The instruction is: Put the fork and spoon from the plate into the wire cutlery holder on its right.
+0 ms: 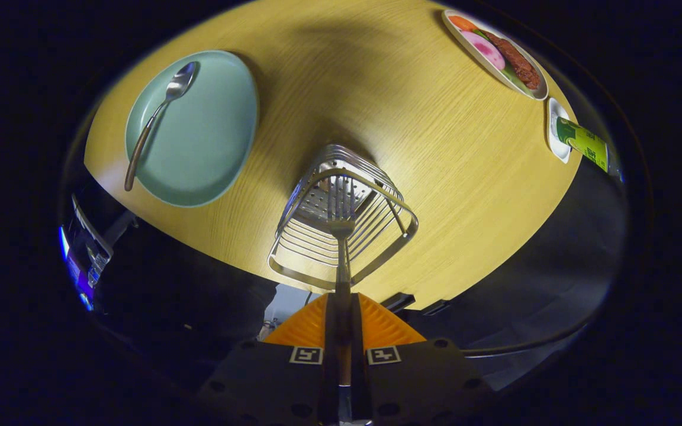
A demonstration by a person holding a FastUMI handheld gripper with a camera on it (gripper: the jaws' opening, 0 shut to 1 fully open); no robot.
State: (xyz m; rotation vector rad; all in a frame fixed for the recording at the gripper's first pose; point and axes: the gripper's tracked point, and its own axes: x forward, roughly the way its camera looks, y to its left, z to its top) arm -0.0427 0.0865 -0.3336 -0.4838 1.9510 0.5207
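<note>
Gripper view: the hand-held gripper point(341, 322) pinches a fork point(341, 236) by its handle, both fingers pressed against it, tines pointing ahead over the open top of the wire cutlery holder point(376, 248), which stands on the round wooden tabletop point(412, 118) near its close edge. To the holder's left, a green plate point(211, 142) carries the spoon point(154, 118). At the tabletop's far right edge sit a dish of food point(495, 53) and a green bottle point(584, 142).

1 fork point(341, 222), 1 spoon point(157, 115), 2 plates point(211, 154), 1 wire holder point(317, 266), 1 bottle point(584, 144).
</note>
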